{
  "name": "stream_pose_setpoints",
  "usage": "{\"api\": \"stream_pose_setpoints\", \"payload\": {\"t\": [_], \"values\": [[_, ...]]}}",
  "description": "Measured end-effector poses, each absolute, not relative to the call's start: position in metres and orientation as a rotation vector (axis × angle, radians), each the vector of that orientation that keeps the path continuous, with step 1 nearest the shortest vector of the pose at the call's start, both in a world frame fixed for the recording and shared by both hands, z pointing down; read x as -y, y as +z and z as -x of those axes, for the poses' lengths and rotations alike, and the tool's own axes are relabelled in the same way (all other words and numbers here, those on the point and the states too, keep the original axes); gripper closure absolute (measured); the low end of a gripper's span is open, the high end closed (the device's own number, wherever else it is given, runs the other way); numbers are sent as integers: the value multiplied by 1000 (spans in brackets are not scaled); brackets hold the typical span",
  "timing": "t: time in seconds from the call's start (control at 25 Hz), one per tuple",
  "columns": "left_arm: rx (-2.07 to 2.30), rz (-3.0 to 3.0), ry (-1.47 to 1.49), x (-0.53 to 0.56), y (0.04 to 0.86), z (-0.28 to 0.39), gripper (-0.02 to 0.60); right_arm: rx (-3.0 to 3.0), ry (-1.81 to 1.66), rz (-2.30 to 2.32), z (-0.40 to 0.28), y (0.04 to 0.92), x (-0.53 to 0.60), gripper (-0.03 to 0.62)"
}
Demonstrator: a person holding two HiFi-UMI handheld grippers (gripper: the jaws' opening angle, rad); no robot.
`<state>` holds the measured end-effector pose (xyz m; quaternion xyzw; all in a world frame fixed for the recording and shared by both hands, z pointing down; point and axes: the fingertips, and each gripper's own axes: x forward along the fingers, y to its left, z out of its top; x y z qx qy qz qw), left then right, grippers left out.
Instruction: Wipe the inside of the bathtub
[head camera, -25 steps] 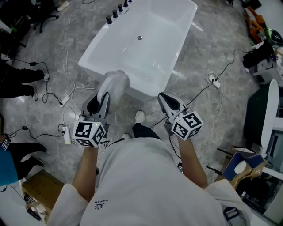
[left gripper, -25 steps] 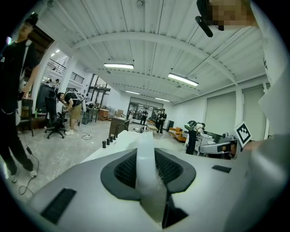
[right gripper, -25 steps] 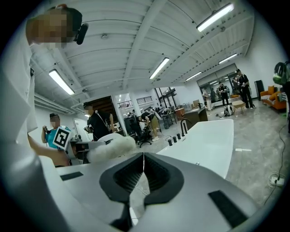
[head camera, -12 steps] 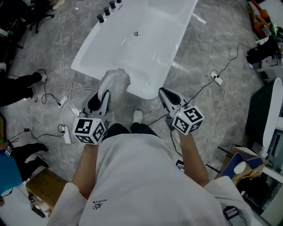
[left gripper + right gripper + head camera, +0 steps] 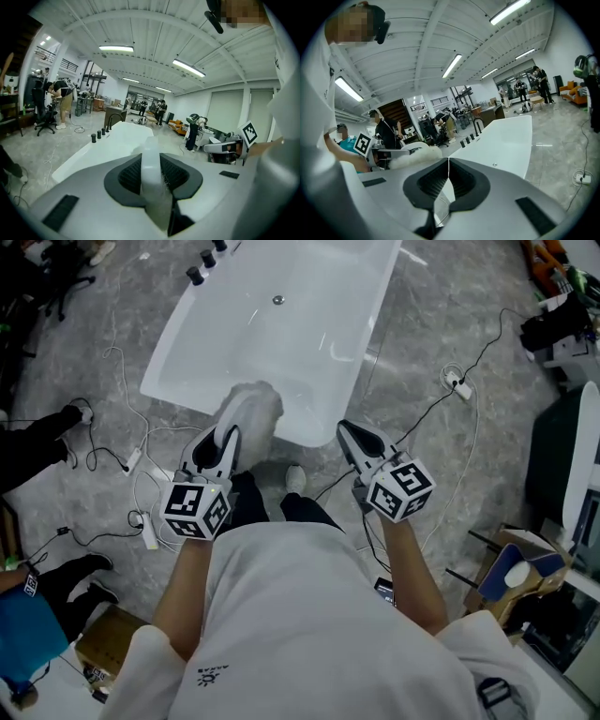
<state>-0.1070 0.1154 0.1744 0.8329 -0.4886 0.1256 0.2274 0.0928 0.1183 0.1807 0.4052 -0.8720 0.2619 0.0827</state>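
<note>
The white bathtub point(image 5: 281, 343) lies ahead on the grey floor, its drain point(image 5: 278, 300) in the far half and black taps point(image 5: 195, 276) on its left rim. My left gripper point(image 5: 228, 436) is shut on a white fluffy cloth point(image 5: 249, 409), which hangs over the tub's near rim. In the left gripper view the cloth point(image 5: 152, 171) shows as a pale strip pinched between the jaws. My right gripper point(image 5: 345, 432) is shut with nothing in it, just short of the tub's near right corner. In the right gripper view the tub point(image 5: 506, 133) stretches away ahead.
Cables point(image 5: 122, 418) and a power strip point(image 5: 148, 529) trail over the floor at left, another cable and plug point(image 5: 457, 383) at right. Bystanders' legs point(image 5: 37, 442) stand at left. A cardboard box point(image 5: 105, 638) sits at lower left, boxes and gear point(image 5: 525, 573) at right.
The tub has slid up and left in the head view. Both grippers hold about the same pose, the cloth still over the near rim.
</note>
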Motion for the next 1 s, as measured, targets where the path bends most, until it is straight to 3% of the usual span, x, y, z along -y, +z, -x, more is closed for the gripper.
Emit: {"api": "stream_pose_setpoints", "payload": {"t": [1.0], "values": [[877,-2231,668,-60,364,9,480,2170,1084,-1634,-116,311,-110,573]]}}
